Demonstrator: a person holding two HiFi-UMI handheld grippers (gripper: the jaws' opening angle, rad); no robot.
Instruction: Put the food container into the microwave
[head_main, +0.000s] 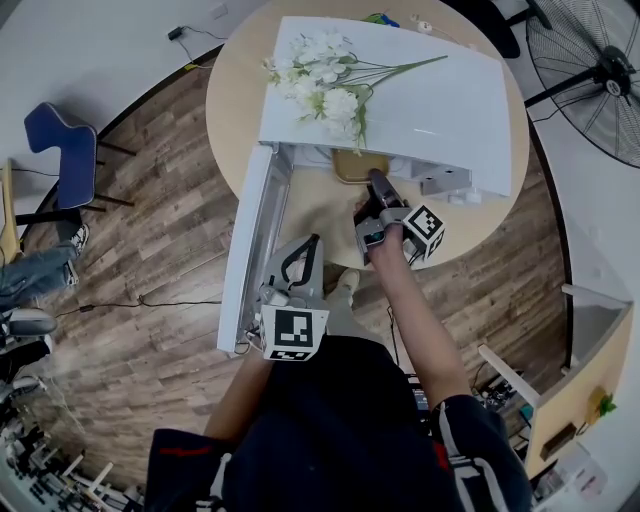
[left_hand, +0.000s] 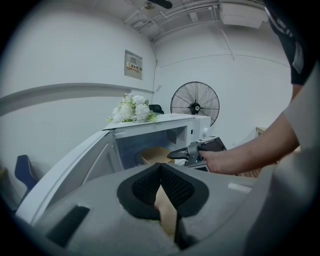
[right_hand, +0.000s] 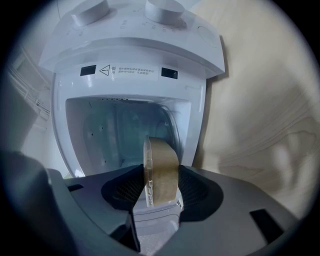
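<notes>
A white microwave (head_main: 420, 100) stands on the round wooden table (head_main: 330, 215) with its door (head_main: 255, 250) swung open to the left. My right gripper (head_main: 378, 185) is shut on the brown food container (head_main: 358, 165), which is at the mouth of the cavity. In the right gripper view the container (right_hand: 161, 170) sits between the pads of the right gripper (right_hand: 160, 192), in front of the open cavity (right_hand: 125, 135). My left gripper (head_main: 305, 250) hangs shut and holds nothing beside the open door. From the left gripper (left_hand: 160, 167) I see the container (left_hand: 155, 154) at the opening.
White artificial flowers (head_main: 320, 80) lie on top of the microwave. A standing fan (head_main: 600, 70) is at the back right and a blue chair (head_main: 60, 150) at the left on the wood floor. The microwave's control knobs (right_hand: 165, 10) face the right gripper.
</notes>
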